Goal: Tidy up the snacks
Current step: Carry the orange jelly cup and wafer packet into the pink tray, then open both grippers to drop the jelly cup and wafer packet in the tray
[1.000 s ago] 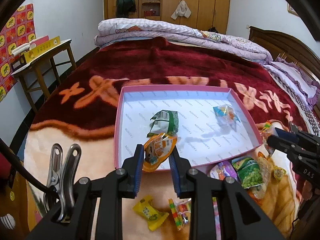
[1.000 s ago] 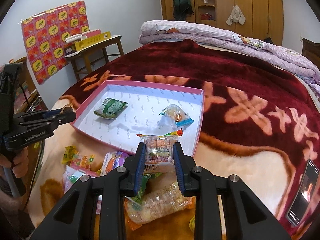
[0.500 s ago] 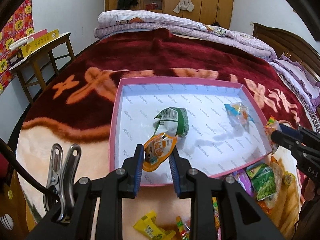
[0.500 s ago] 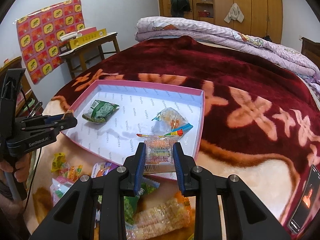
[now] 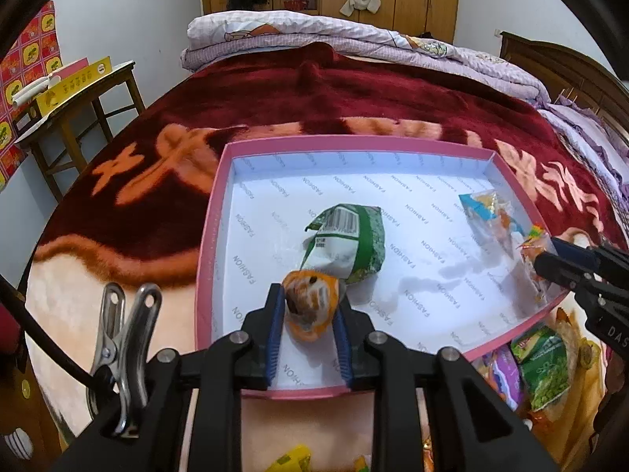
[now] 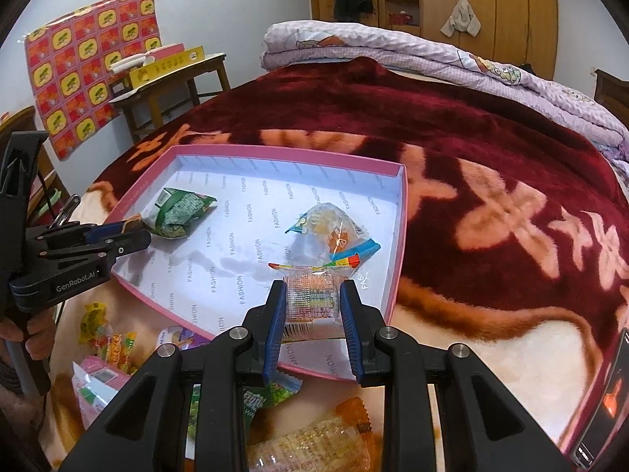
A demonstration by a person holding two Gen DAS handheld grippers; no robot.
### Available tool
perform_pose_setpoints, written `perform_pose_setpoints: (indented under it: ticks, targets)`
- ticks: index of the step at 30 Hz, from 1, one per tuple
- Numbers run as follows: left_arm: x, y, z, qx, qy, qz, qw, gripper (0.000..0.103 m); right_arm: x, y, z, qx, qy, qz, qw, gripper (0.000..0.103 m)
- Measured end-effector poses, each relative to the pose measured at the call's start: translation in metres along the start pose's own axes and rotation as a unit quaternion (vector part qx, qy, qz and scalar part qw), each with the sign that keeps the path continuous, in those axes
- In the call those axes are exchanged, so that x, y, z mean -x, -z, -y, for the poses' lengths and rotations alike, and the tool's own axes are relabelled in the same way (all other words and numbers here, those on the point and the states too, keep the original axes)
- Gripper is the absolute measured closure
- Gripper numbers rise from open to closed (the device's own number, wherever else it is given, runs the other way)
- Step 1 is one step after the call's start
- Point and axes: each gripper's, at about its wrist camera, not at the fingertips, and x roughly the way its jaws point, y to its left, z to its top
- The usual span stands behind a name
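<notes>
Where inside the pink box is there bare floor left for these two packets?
The pink box is bare along its far wall and left wall, and between the green packet and the clear packet. The near blanket is crowded with snacks.

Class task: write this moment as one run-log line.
left claw: shut on orange packet | right claw: shut on clear packet | both over pink tray
</notes>
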Motion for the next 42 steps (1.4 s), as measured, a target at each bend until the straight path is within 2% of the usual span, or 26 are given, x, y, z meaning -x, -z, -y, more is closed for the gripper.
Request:
perform_pose_setpoints:
  ticks: [14, 19, 23, 29, 33, 42]
  targets:
    - [-0.008, -0.004, 0.0, -0.003, -0.005, -0.002, 1.0, 0.077, -0.012, 0.001, 0.004, -0.009, -0.002, -0.009, 1.0, 0.074]
    - [-0.007, -0.004, 0.002, -0.005, 0.001, -0.008, 1.0, 0.064, -0.012, 0.001, 0.006, -0.02, -0.011, -0.007, 1.0, 0.073]
    - [-0.005, -0.003, 0.003, -0.004, -0.002, -0.008, 1.0, 0.06, -0.007, 0.0, 0.004, -0.018, -0.013, 0.001, 1.0, 0.063]
    - [0.004, -0.002, 0.005, -0.005, -0.002, -0.006, 1.0, 0.055, 0.0, -0.001, -0.002, -0.011, -0.015, 0.012, 1.0, 0.054]
    - [0.011, -0.002, 0.006, -0.007, 0.0, -0.004, 1.0, 0.045, 0.004, -0.002, -0.004, -0.01, -0.016, 0.017, 1.0, 0.052]
    - [0.027, -0.001, 0.005, -0.001, 0.004, 0.007, 1.0, 0.044, 0.015, -0.001, -0.004, -0.016, -0.018, 0.029, 0.999, 0.051]
